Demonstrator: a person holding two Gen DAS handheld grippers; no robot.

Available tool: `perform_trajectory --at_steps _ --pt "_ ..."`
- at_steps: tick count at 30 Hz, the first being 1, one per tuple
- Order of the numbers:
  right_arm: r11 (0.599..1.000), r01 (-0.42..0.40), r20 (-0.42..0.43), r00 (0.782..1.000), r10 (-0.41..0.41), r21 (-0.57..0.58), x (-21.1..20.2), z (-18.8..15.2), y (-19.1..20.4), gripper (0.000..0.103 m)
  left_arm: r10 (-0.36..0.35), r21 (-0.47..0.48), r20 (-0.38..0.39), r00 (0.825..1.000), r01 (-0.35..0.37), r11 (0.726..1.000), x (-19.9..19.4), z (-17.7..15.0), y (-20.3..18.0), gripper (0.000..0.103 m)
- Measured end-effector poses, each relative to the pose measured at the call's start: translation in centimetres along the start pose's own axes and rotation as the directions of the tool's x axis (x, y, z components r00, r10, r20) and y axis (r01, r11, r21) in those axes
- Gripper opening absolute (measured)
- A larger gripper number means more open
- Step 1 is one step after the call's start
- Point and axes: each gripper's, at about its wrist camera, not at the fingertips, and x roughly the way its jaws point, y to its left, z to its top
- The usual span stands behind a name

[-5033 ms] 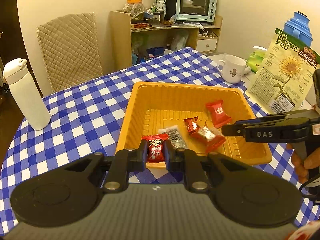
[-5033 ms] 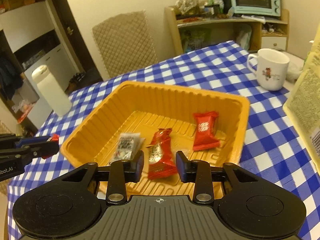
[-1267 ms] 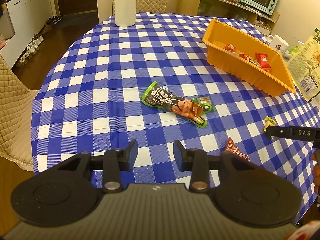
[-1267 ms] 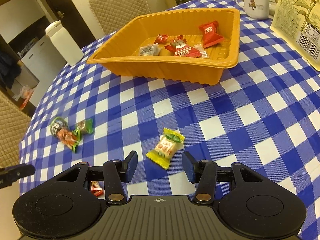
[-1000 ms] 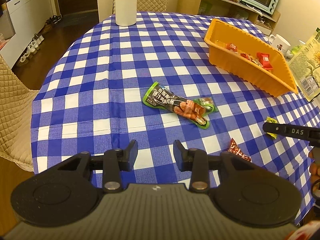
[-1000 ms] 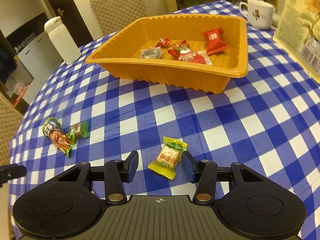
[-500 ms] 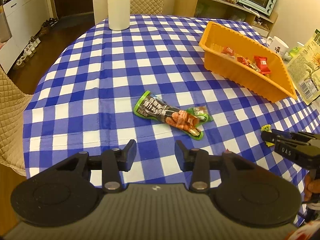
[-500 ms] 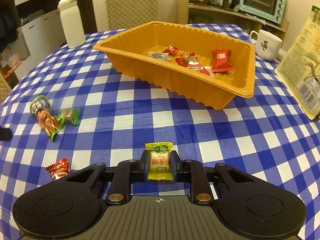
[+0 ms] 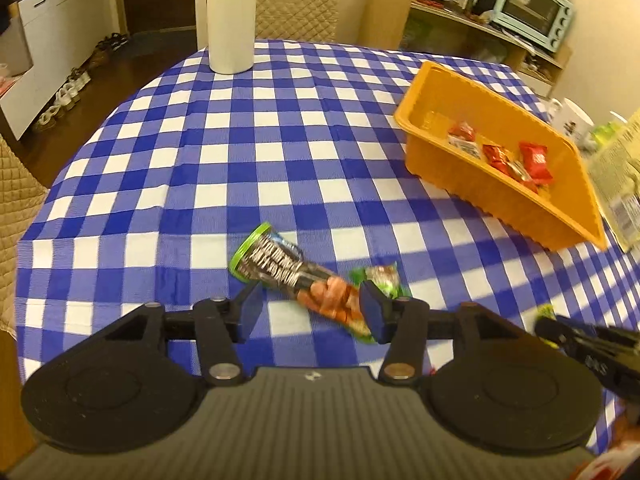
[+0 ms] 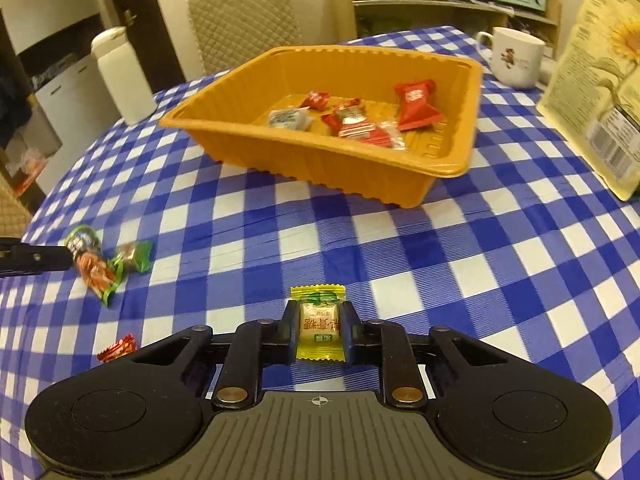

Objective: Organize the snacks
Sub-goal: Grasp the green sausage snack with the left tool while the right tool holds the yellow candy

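My right gripper (image 10: 319,330) is shut on a yellow candy (image 10: 319,323) and holds it over the checked cloth, in front of the orange tray (image 10: 316,160). The tray holds several red and white candies (image 10: 414,106). My left gripper (image 9: 310,310) is open, its jaws on either side of a long green sausage snack pack (image 9: 296,276) that lies on the cloth; the pack also shows in the right wrist view (image 10: 90,264). A small green candy (image 9: 382,278) lies beside the pack. A small red candy (image 10: 117,348) lies near the table's front edge.
A white bottle (image 9: 230,16) stands at the far side of the table. A white mug (image 10: 514,58) and a sunflower seed bag (image 10: 600,80) stand to the right of the tray (image 9: 500,200). Quilted chairs (image 10: 244,20) and a shelf with a toaster oven (image 9: 528,8) lie beyond.
My right gripper has shut on the yellow candy and lifted it slightly. My left gripper has moved forward and down, so that its open jaws now flank the sausage pack.
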Motion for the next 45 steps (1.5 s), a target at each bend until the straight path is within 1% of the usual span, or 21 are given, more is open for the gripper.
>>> perform_trajectory --at_steps 6,9,12,16,22,28,29,33,35,39,45 --pt "0.998 -0.025 0.010 1.000 0.025 0.054 -0.7 0.5 -1.3 0.021 0.050 -0.013 -0.006 0.999 -0.050 0.999 2.2 1.2 -0.7 0.049" --pt "0.995 -0.044 0.009 0.999 0.043 0.092 -0.8 0.7 -1.8 0.021 0.069 0.013 -0.013 0.998 -0.069 0.998 3.1 1.3 -0.9 0.049" --pt "0.993 -0.051 0.009 0.999 0.050 0.104 -0.8 0.8 -2.0 0.021 0.085 0.042 -0.013 0.996 -0.084 0.996 3.5 0.8 -1.0 0.049" --pt "0.992 -0.066 0.000 0.998 0.066 0.111 -0.8 0.8 -2.2 0.021 0.069 0.071 -0.017 0.997 -0.068 0.995 3.1 0.2 -0.8 0.049" --pt "0.990 -0.080 -0.010 0.997 0.082 0.114 -0.7 0.6 -2.2 0.021 0.046 0.060 -0.038 0.998 -0.044 0.997 2.2 -1.0 0.6 0.050" --pt "0.991 -0.085 -0.017 0.996 0.088 0.107 -0.6 0.6 -2.2 0.021 0.020 0.093 -0.057 0.998 -0.015 0.996 2.1 -0.7 0.9 0.044" --pt "0.991 -0.086 -0.018 0.996 0.089 0.105 -0.6 0.7 -2.2 0.021 0.018 0.094 -0.059 0.998 -0.012 0.996 2.2 -0.7 0.9 0.041" --pt "0.991 -0.093 -0.018 0.995 0.095 0.098 -0.8 0.7 -2.2 0.021 -0.001 0.085 -0.055 0.998 0.006 0.996 2.5 -0.5 0.4 0.036" --pt "0.991 -0.093 -0.017 0.995 0.095 0.098 -1.0 0.6 -2.2 0.021 0.011 0.093 -0.048 0.999 -0.006 0.996 2.6 -0.5 0.2 0.031" --pt "0.990 -0.092 -0.015 0.996 0.094 0.104 -1.4 0.4 -2.5 0.021 0.008 0.096 -0.047 0.999 -0.004 0.995 2.6 -0.5 0.4 0.031" --pt "0.990 -0.090 -0.010 0.996 0.092 0.107 -1.8 0.4 -2.8 0.021 -0.007 0.137 -0.040 0.999 0.012 0.990 2.0 -0.7 0.1 0.026"
